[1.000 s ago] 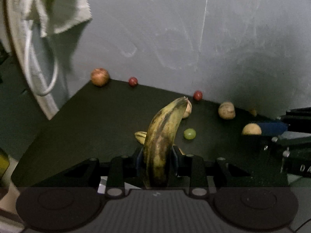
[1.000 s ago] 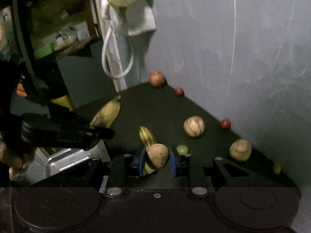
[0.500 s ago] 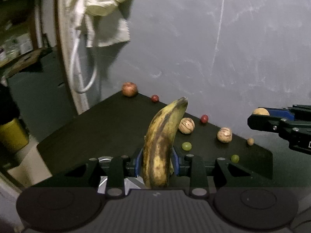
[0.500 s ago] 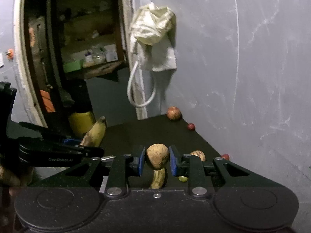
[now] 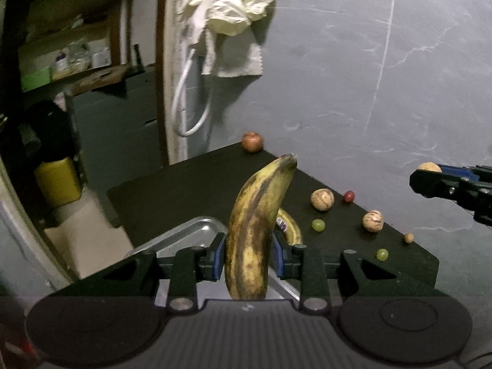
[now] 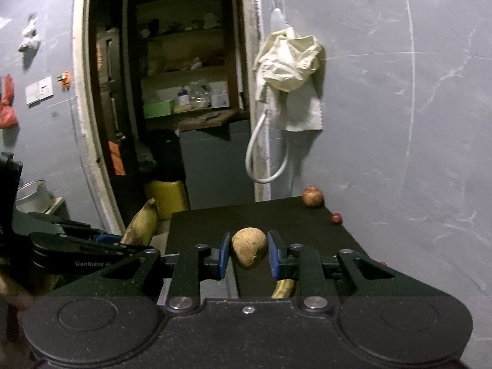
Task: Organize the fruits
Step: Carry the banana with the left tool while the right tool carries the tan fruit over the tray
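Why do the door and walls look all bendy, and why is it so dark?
Both wrist views use fisheye lenses, so the door frame curves; dim light leaves the black table murky in the left view, while the banana stays sharp and the yellow bin smears.

Shiny metal tray point(image 5: 196, 229); matt black table point(image 5: 184, 184); crumpled cloth point(image 5: 229, 9).

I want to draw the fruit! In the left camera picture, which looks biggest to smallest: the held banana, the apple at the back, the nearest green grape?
1. Banana, though it is closest to the camera.
2. Apple, though it is farthest away.
3. Green grape.
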A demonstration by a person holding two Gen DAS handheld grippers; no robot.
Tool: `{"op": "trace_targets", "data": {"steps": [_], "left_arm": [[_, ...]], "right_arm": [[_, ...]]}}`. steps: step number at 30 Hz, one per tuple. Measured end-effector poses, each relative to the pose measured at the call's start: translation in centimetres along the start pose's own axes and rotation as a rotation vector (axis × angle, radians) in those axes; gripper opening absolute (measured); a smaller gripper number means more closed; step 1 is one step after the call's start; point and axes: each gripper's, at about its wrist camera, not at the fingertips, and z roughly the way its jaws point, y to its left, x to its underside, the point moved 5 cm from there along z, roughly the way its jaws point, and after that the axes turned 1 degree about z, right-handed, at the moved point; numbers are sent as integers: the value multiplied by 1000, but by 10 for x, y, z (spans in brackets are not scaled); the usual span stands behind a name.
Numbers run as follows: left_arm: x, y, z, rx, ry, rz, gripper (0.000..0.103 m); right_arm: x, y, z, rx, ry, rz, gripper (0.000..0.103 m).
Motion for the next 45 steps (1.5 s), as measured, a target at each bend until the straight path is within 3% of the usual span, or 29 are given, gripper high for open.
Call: {"op": "trace_targets", "data": {"steps": [10,18,31,40,45], "left_arm": [[40,38,6,-57,72,-96,33],[52,75,35,-88,131,-128,33],[45,125,116,-100,211,-138,33],[49,141,158,-112,257,-98,33],[50,140,170,-108,275,-74,33]], "right_arm": [[10,18,12,-23,50,-13,28],[18,36,52,-29,132,-30,28],[18,68,167,-66,237,-87,28],[53,78,263,-116,336,-150,28],[65,82,292,-126,375,-167,28]]}}
